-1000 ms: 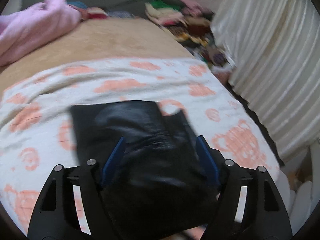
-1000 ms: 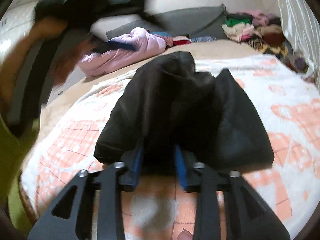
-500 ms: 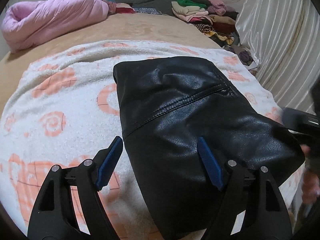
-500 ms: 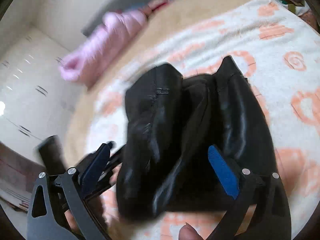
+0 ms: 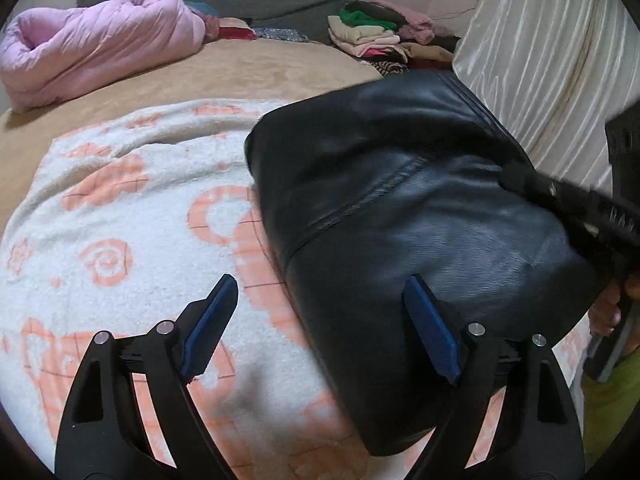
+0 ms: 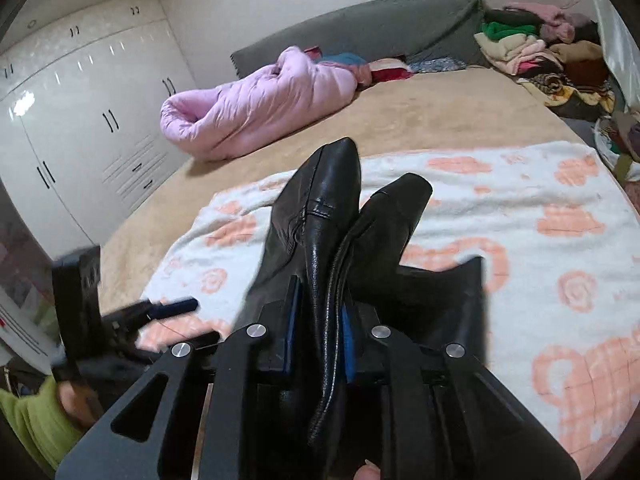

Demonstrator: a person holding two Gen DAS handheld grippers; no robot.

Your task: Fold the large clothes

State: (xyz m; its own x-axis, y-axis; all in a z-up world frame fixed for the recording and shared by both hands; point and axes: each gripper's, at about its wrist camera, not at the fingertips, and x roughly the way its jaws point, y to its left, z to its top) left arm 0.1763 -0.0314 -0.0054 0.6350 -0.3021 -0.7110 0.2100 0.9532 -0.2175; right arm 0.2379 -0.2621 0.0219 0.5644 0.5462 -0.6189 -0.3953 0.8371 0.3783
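Garment: black leather jacket (image 5: 420, 216), bundled on the patterned blanket (image 5: 120, 216) that covers the bed; its near corner lies by the left claw's right finger, the far side reaches toward the right claw.
Right claw (image 6: 318, 332): jaws closing, narrow, blue pads pressing a gathered edge of the jacket (image 6: 320, 248); two folds stand up ahead of the fingers.
Left claw (image 5: 320, 332): jaws opening, wide; nothing pinched. Blanket lies between the fingers; jacket edge sits just at the right finger.
Handling, judged: leather looks thick, heavy for its bulk, smooth and likely slippery; holds creases loosely, tends to slump and spring open rather than lie flat.
Where to grip, judged: seams, hem or collar edge, where layers are stitched and pads bite better than on open panels. The stitched seam ahead of the left claw looks a fair hold.
Around: pink quilted duvet (image 5: 92, 44) well beyond the claws; stacked clothes (image 5: 372, 36) far ahead to the right; curtain (image 5: 540, 60) right of the jacket; wardrobe (image 6: 80, 120) left of the right claw.
Obstructions: none ahead of the claws; the fleecy blanket may snag or lift with the jacket.
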